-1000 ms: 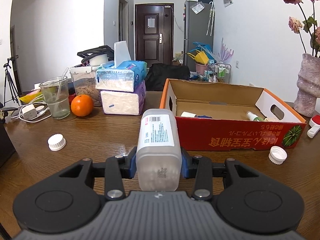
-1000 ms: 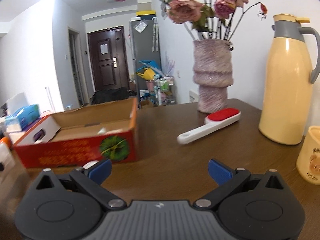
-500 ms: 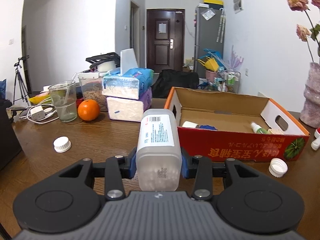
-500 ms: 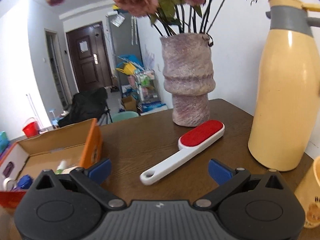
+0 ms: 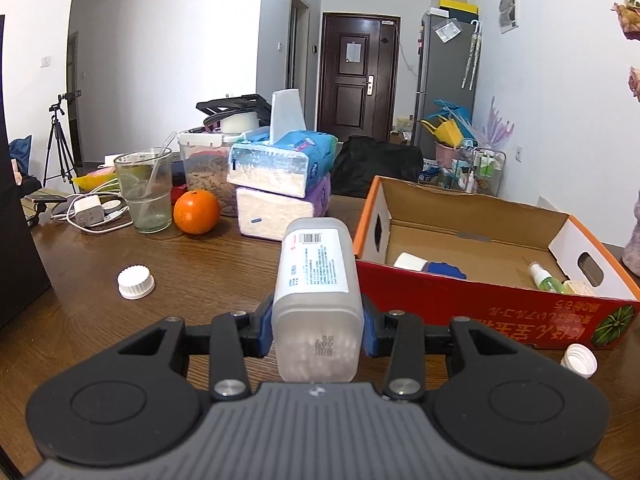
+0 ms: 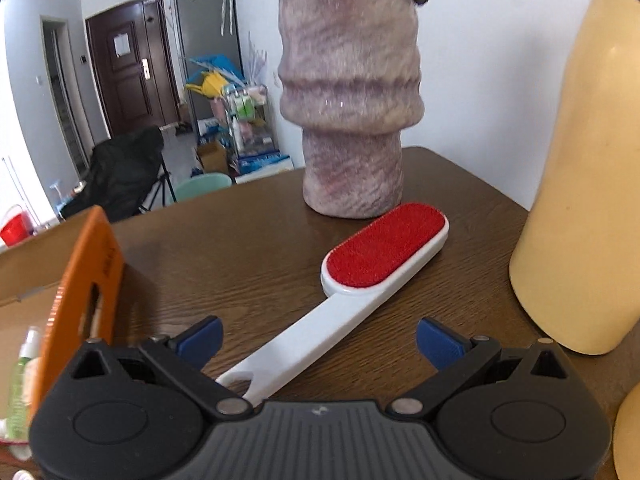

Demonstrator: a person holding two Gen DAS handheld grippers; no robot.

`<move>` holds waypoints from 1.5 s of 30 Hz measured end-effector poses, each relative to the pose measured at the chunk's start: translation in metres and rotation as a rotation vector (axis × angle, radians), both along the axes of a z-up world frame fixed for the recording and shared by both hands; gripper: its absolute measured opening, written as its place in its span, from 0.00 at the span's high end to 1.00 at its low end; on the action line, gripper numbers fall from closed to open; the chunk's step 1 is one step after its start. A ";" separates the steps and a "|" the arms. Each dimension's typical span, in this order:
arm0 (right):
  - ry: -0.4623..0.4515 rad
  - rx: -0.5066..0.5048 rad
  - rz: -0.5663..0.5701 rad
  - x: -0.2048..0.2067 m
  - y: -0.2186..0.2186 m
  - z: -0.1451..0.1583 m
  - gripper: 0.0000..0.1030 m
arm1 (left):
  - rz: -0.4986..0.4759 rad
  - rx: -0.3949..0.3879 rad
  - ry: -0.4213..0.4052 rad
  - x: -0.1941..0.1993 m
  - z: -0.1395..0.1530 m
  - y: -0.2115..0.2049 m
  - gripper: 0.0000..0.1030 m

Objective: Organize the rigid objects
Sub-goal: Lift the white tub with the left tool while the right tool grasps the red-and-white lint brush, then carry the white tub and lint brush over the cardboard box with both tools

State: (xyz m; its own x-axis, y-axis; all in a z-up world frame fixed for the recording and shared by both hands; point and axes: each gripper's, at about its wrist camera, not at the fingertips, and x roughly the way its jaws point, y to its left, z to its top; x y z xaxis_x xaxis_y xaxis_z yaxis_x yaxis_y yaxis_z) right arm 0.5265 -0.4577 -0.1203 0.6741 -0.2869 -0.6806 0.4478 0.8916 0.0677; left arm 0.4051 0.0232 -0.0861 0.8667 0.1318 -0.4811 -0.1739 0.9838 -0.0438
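The left gripper [image 5: 318, 330] is clamping a frosted white plastic bottle [image 5: 317, 280] at centre frame; the right gripper [image 6: 319, 340] is gaping wide, empty, over a red-padded white lint brush [image 6: 344, 292].

- My right gripper [image 6: 319, 340] hangs wide open over the white handle of the lint brush [image 6: 352, 292].
- The brush's red pad lies just before the vase [image 6: 352, 120].
- The orange box [image 6: 76, 292] stands left.

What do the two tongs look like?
Both look alike. The left tongs and right tongs each have black jointed arms with silver rivets, two round black discs, a ribbed grey body with a tiny mark in the middle, and blue pads at the tips. No cables or sleeves show.
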 end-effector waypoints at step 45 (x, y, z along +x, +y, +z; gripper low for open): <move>-0.155 -0.029 0.140 -0.147 0.019 0.000 0.68 | -0.170 0.044 -0.047 -0.036 0.009 -0.041 0.60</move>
